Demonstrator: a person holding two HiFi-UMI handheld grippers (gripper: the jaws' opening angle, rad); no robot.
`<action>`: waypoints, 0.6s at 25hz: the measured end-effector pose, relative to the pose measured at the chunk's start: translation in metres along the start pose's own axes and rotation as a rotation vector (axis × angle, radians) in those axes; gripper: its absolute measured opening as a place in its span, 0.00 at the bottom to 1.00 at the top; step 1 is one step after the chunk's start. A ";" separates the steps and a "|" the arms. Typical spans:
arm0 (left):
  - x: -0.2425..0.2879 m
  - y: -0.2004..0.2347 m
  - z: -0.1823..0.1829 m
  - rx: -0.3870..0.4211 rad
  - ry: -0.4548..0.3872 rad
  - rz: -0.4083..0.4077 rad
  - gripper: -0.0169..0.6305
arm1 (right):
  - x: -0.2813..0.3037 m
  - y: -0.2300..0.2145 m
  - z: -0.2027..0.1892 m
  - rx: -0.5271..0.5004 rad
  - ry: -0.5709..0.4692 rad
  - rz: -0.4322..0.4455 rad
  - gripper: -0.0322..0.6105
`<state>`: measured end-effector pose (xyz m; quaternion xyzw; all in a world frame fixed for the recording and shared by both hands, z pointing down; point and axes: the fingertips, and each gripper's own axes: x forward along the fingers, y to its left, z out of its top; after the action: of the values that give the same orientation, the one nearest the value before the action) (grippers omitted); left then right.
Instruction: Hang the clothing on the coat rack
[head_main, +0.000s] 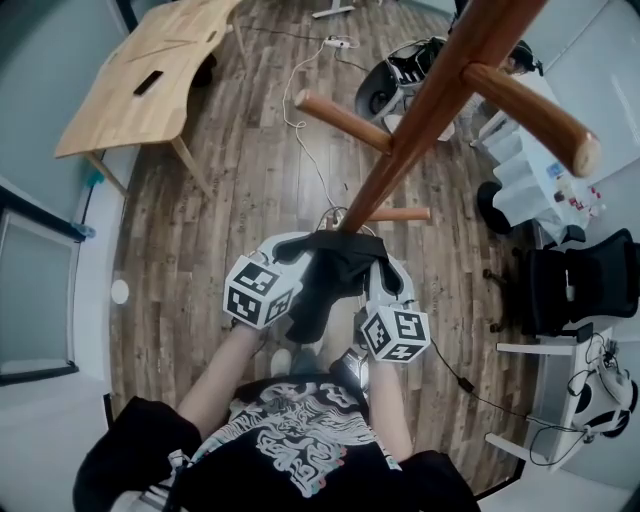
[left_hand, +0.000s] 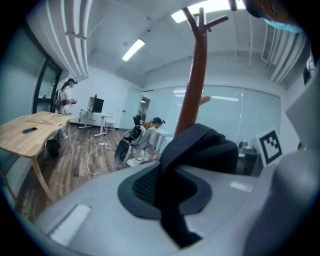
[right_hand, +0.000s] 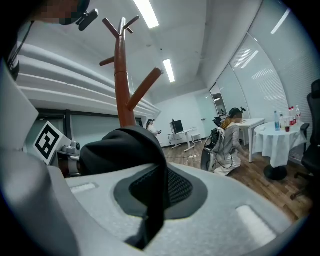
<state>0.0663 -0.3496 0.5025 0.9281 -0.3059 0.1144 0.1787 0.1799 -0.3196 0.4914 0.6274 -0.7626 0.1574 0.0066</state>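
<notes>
A black garment (head_main: 333, 272) hangs bunched between my two grippers, just below the base of the brown wooden coat rack (head_main: 430, 105). In the head view my left gripper (head_main: 298, 256) holds its left side and my right gripper (head_main: 384, 268) its right side. The left gripper view has the left gripper (left_hand: 169, 186) shut on a fold of the black garment (left_hand: 202, 150), with the coat rack (left_hand: 196, 80) rising behind. In the right gripper view my right gripper (right_hand: 152, 192) is likewise shut on the black garment (right_hand: 125, 149); the coat rack (right_hand: 121, 85) and its pegs stand above.
A wooden table (head_main: 150, 75) stands at the far left. A scooter with a crouching person (head_main: 405, 75) is behind the rack. At the right are a white-clothed table (head_main: 540, 170) and a black office chair (head_main: 580, 280). A white cable (head_main: 298, 100) lies on the wood floor.
</notes>
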 end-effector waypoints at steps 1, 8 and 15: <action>0.000 0.001 -0.001 -0.001 0.001 -0.003 0.05 | -0.001 0.001 0.000 -0.004 -0.001 0.000 0.07; 0.009 -0.007 -0.002 -0.014 0.016 -0.004 0.05 | -0.006 -0.005 0.000 0.003 0.002 0.019 0.10; 0.006 -0.008 -0.003 -0.003 0.034 0.023 0.07 | -0.002 0.005 -0.004 0.010 0.016 0.026 0.14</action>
<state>0.0756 -0.3454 0.5055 0.9221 -0.3139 0.1314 0.1840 0.1746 -0.3153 0.4937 0.6162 -0.7698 0.1661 0.0076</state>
